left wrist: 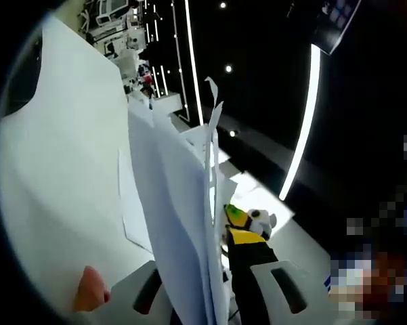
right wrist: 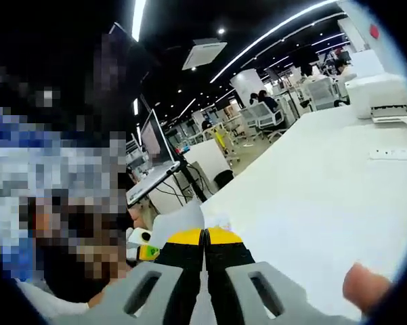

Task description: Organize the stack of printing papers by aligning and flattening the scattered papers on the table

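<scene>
Left gripper view: papers stand edge-on between the left gripper jaws, clamped; lower ends cut off.
Right gripper view: right gripper jaws pressed together; any sheet between them hard to discern.
Table: white.

One paper stack, two grippers

Open-plan office, desks, monitor, chairs

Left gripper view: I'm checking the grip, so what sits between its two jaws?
A stack of white papers stands edge-on between the left gripper jaws, in the left gripper view.
</scene>
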The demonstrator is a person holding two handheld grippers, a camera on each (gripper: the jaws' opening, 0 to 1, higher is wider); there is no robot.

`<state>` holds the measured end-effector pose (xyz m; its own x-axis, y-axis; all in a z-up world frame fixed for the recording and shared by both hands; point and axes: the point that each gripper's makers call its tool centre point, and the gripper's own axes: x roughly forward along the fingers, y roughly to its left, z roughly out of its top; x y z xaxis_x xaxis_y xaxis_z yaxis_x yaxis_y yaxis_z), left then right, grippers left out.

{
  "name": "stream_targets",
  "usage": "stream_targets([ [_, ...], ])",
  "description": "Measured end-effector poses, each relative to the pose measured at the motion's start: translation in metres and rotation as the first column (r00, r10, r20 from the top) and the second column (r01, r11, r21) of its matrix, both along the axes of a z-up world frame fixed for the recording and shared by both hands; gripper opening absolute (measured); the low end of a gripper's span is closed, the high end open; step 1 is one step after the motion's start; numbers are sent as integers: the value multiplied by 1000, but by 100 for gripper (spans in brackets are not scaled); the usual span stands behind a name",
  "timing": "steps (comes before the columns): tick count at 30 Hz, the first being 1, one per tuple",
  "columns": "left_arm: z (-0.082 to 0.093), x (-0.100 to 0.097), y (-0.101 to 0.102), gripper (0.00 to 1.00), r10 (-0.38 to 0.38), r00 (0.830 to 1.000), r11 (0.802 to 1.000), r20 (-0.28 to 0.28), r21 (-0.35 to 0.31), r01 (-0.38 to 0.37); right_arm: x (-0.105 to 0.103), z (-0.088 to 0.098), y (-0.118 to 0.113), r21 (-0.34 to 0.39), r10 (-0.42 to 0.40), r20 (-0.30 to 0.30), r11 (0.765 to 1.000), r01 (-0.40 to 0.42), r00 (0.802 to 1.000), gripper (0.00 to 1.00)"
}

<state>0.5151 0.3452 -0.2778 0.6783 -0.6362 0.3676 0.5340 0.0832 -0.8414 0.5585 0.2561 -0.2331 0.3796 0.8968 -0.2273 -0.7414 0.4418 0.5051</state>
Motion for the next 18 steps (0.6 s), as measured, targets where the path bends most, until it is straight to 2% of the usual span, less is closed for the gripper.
stream_targets([
  [11,0,2,2,14,7,1000,1000,0,-3,-7,2,5,0,61,-44,-46,997,47,998,0],
  [18,0,2,2,14,10,1000,1000,-1,-3,-10,5,-7,-3,47,-78,-97,995,83,992,0],
])
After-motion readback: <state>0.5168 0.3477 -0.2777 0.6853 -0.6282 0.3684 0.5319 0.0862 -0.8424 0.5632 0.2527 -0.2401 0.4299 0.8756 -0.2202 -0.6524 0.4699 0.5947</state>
